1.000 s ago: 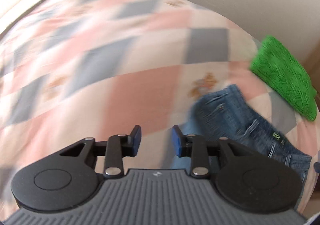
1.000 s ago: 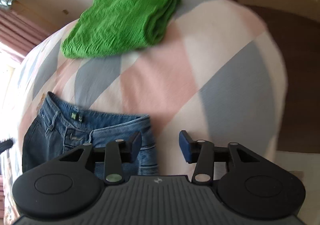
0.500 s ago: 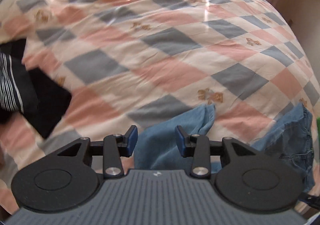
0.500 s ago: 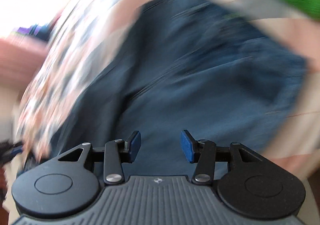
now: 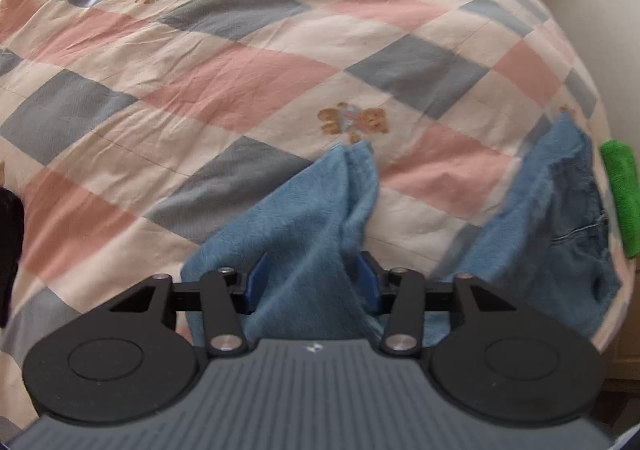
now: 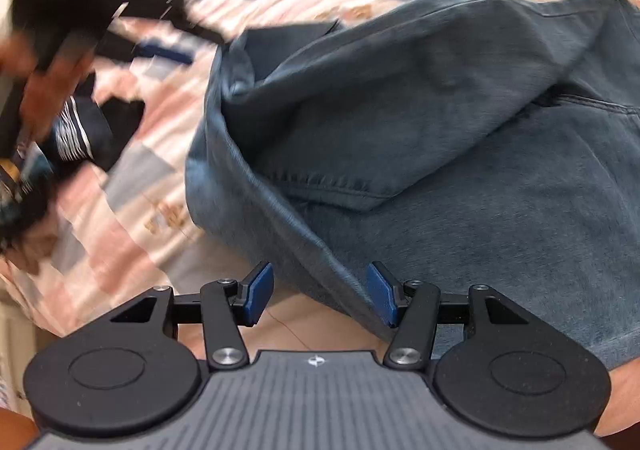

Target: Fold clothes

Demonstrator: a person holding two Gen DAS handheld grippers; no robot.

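Both claws swung over the jeans [image 5: 304,218], tilted steeply down.

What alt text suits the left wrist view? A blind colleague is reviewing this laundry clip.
A black two-finger left gripper with blue pads straddles a bunched light blue denim trouser leg on a pink, grey and cream checked quilt. More denim lies to the right, beside a folded green knit cloth at the edge.
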